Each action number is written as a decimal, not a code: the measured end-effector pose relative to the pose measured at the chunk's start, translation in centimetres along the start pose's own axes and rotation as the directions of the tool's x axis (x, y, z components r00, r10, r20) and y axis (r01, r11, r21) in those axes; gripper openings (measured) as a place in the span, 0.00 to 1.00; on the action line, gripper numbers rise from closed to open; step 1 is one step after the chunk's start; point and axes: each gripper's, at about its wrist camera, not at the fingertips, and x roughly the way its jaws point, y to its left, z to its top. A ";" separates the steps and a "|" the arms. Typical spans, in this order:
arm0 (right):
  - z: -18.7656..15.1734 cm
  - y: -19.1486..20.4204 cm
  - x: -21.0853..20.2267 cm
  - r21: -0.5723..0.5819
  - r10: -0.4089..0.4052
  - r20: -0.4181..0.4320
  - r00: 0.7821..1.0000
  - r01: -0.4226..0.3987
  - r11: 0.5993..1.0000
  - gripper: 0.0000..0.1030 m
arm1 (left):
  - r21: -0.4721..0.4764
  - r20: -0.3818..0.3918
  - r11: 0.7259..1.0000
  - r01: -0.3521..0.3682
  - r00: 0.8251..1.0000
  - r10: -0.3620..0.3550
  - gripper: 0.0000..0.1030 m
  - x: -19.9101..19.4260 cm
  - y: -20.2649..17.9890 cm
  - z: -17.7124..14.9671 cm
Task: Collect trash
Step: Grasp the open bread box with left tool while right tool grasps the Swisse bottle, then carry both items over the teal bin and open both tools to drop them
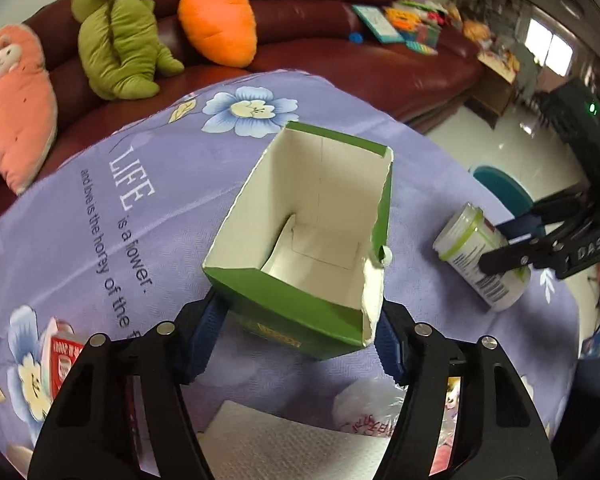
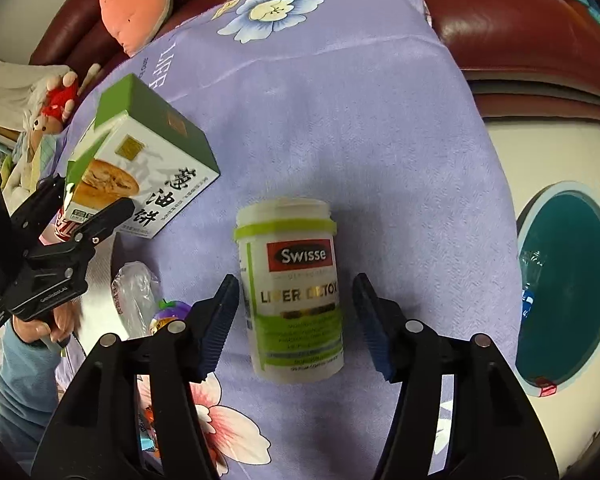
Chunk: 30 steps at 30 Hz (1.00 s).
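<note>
On the table draped in a purple flowered cloth (image 2: pixel 380 140), the left gripper (image 1: pixel 300 344) is pinching the open green cardboard box (image 1: pixel 312 240) between its jaws. The right gripper (image 2: pixel 296 316) is straddling, jaws spread, the lying white plastic supplement bottle (image 2: pixel 292 296), neither pad touching it.

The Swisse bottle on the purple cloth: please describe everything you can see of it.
The Swisse bottle is a white plastic jar with a white lid, a lime-green band under the lid and a label reading "Swisse" and "Liver Detox"; a barcode shows in the left wrist view. It lies on its side on the purple flowered cloth, lid pointing away from the right gripper. The open jaws stand on both sides of it, seemingly without touching.
</note>
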 end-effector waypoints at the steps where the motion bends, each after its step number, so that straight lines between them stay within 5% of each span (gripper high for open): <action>1: 0.1 0.1 0.3 -0.002 -0.001 -0.006 1.000 0.001 1.000 0.55 | -0.011 0.003 1.000 0.007 1.000 -0.007 0.65 -0.2 -0.1 -0.2; 7: -0.2 0.7 2.1 -0.025 -0.014 -0.002 1.000 0.014 1.000 0.47 | -0.039 -0.027 0.999 -0.027 0.999 0.025 0.71 0.6 -1.0 -0.1; 18: -1.5 -1.6 -2.2 0.047 0.056 0.095 0.994 -0.060 0.997 0.47 | -0.192 -0.022 0.975 -0.113 0.994 0.111 0.63 -2.5 -1.9 0.2; 30: -3.9 -5.2 -8.2 0.094 0.113 0.228 0.967 -0.137 0.986 0.47 | -0.113 0.018 0.981 -0.157 0.987 0.160 0.63 -7.8 -7.8 2.9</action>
